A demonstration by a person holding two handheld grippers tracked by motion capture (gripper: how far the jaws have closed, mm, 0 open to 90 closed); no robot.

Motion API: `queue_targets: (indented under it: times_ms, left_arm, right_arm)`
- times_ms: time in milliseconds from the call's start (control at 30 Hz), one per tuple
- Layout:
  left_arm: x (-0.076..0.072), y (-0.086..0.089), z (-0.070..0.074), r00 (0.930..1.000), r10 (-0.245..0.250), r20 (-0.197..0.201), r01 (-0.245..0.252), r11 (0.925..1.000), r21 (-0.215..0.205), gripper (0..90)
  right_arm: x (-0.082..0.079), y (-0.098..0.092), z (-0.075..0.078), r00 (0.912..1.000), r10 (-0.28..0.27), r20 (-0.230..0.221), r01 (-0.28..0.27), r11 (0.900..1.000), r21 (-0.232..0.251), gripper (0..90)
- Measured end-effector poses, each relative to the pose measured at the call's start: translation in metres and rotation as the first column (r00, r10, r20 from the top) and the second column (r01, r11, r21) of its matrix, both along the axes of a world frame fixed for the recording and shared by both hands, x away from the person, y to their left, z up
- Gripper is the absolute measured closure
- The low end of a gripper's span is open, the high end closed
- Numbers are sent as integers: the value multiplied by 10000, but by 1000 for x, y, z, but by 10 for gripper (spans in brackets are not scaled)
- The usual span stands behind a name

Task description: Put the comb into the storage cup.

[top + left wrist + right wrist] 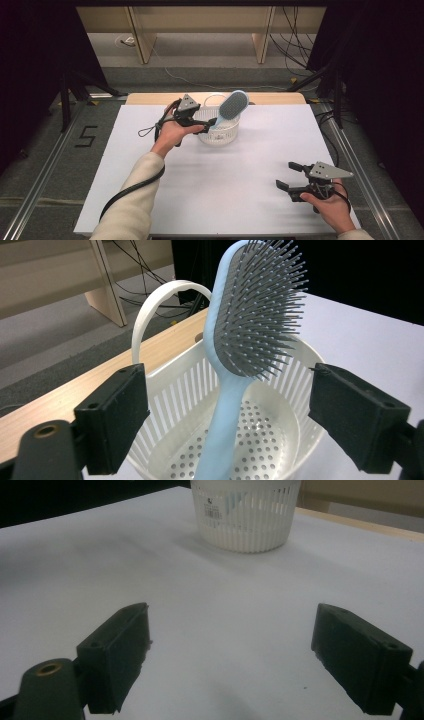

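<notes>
Brush parked in the basket, and it looks tippy

The pale blue plastic paddle hairbrush with grey pin bristles (252, 315) stands handle-down in the round white slotted plastic basket with a perforated floor and hoop handle (165, 385), head leaning over the rim toward about 1 o'clock. The left gripper (227, 405) has its black jaws spread wide either side of the handle, pads clear of it, gripping nothing. My worry: the brush is top-heavy and the basket is light, so one nudge from a pad on the way out could topple the brush or skid the basket across the smooth white table sheet (230, 165). The right gripper (292, 176), down at 4 o'clock, sits wide open and empty.
</notes>
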State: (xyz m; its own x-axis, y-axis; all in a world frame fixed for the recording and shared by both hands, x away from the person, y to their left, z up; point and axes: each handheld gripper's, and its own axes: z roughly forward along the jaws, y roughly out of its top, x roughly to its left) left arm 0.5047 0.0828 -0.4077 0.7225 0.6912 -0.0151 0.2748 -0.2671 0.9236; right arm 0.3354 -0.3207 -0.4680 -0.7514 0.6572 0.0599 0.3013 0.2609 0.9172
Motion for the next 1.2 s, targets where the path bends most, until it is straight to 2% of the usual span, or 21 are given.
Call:
queue_targets:
  times_ms: [133, 200, 367, 467, 533, 633, 833, 967, 1200]
  left_arm:
    - [-6, 4, -1, 9996, -15, -288, 14, 10000, -66, 105]
    - [-9, 7, -1, 9996, 43, -272, -40, 9999, 118, 78]
    - [-15, 16, -3, 9991, 154, -390, -151, 9999, 77, 53]
    - [-21, 21, -5, 9996, 224, -190, -220, 9995, 210, 47]
    - [-25, 25, -6, 9995, 234, -215, -231, 9996, 148, 36]
    - [-30, 30, -9, 9993, 277, -270, -270, 9993, 267, 17]
    - [-40, 40, -15, 9982, 420, -431, -416, 9991, 106, 5]
    - [-47, 46, -18, 9980, 296, -558, -291, 9995, 93, 0]
    - [-55, 57, -20, 9972, 378, -643, -379, 9993, -6, 0]
  right_arm:
    - [0, 0, 0, 10000, -4, 8, 4, 10000, 8, 165]
    - [0, 0, 0, 10000, -12, 7, 12, 10000, 10, 165]
    - [0, 0, 0, 10000, -26, 14, 26, 10000, -13, 165]
    - [0, 0, 0, 10000, -24, 5, 24, 10000, 1, 165]
    - [0, 0, 0, 10000, -20, 10, 20, 10000, 2, 165]
    - [0, 0, 0, 10000, -33, 16, 33, 10000, -9, 165]
    - [0, 1, 0, 10000, -32, 26, 32, 10000, -19, 165]
    - [0, 1, 0, 10000, -63, 10, 63, 10000, -24, 165]
    - [0, 0, 0, 10000, -83, -7, 83, 10000, -3, 165]
